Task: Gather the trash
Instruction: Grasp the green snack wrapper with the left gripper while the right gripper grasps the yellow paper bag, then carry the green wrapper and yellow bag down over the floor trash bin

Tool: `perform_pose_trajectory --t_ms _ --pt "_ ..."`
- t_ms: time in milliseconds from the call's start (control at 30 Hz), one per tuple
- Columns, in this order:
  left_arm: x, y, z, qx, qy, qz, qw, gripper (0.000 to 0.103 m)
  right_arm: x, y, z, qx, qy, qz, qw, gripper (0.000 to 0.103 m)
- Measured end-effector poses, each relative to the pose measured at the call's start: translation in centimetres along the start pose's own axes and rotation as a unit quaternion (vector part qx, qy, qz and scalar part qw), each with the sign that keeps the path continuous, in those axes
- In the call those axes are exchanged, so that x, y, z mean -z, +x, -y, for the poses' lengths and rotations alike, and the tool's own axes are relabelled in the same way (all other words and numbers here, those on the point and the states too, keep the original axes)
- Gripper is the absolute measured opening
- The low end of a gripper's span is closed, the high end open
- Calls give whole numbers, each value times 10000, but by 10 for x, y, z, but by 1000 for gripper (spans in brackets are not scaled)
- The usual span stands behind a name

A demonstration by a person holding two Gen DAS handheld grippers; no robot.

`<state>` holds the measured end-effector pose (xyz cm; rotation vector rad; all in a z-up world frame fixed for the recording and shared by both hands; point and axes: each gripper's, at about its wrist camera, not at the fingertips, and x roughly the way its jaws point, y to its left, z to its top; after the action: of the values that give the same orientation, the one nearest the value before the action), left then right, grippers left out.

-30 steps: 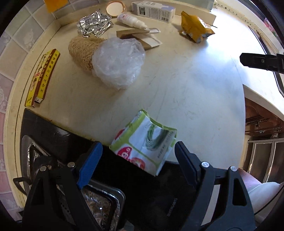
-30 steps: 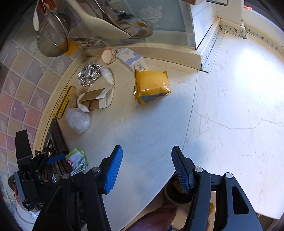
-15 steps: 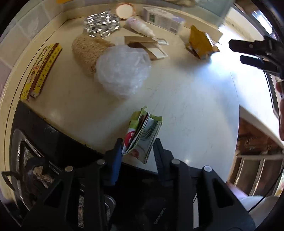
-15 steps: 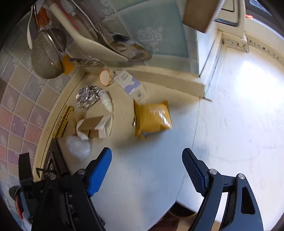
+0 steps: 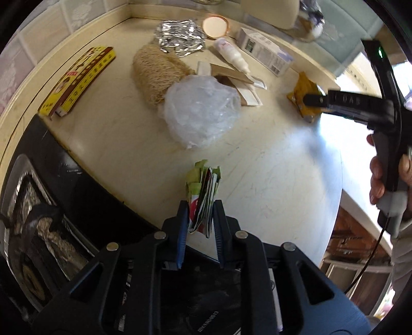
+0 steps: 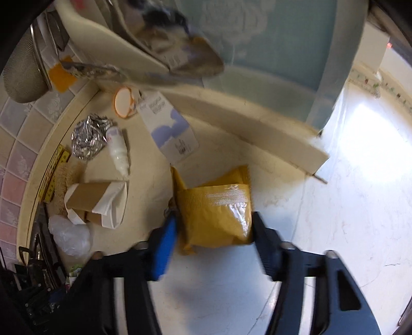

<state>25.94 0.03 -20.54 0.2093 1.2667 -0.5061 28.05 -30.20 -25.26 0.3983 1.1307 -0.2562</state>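
Pale marble counter (image 5: 270,180), wide and sunlit on the right, tiled wall behind. Black stove top (image 5: 77,195) at the near left edge, foil-lined tray set in it. Clear crumpled plastic bag (image 5: 200,110) mid-counter, touching a straw-coloured fibre scrubber (image 5: 154,72) on its far left. Yellow padded pouch (image 6: 216,211) lying flat toward the right, between the fingers of the right gripper (image 6: 215,226); jaws lately closing in on it, both sides close against it, but too blurred to tell whether the pads press. Long yellow-and-red box (image 5: 77,80) along the far left rim. White-and-blue carton (image 6: 167,128) by the back ledge. Crushed foil (image 5: 180,36) in the far corner, beside a round orange-rimmed lid (image 5: 215,24). Brown and white paper packaging (image 6: 95,203) just right of the plastic bag. White squeeze tube (image 6: 117,148) between foil and carton. Green-and-white wrapper (image 5: 203,198), smallest, folded upright at the near counter edge, pinched tight in the left gripper (image 5: 199,224), jaws fully clamped on it. Plastic bag directly beyond the wrapper.
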Motion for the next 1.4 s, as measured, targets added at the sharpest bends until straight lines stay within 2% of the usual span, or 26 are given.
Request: perform_pose_trajectory --t_ms 33,133,233,367,567,767,933,1067,1167,1400 --pt "1 -2 -2 -11 -63 33 10000 16 1 0 0 23 -47 35 10000 40" --pt "4 -11 -5 -40 -269 176 9995 15 8 -6 -1 35 -143 53 9999 26" --pt "5 -20 -7 -75 -443 305 9985 15 19 -18 -1 -36 -172 120 9998 22" --pt "14 -38 -1 -107 -561 461 9973 15 39 -43 1 -306 -195 168 9992 20" --pt "29 -67 34 -158 -665 779 9946 15 72 -89 9 -743 -423 329 9958 19" --pt "75 -102 90 -193 -1051 1212 9869 15 115 -142 24 -1252 -935 399 9869 18" --pt "121 -110 141 -232 -1305 1355 9819 15 162 -176 53 -1569 -1344 310 9779 18" --pt "159 -106 176 -270 -1408 1306 9810 15 197 -188 76 -1737 -1576 168 9720 18" --pt "187 -99 199 -306 -1399 1131 9832 15 224 -190 93 -1830 -1646 -6 9692 18" --pt "235 -73 234 -301 -1256 759 9887 15 288 -169 122 -1801 -1716 -439 9676 18"
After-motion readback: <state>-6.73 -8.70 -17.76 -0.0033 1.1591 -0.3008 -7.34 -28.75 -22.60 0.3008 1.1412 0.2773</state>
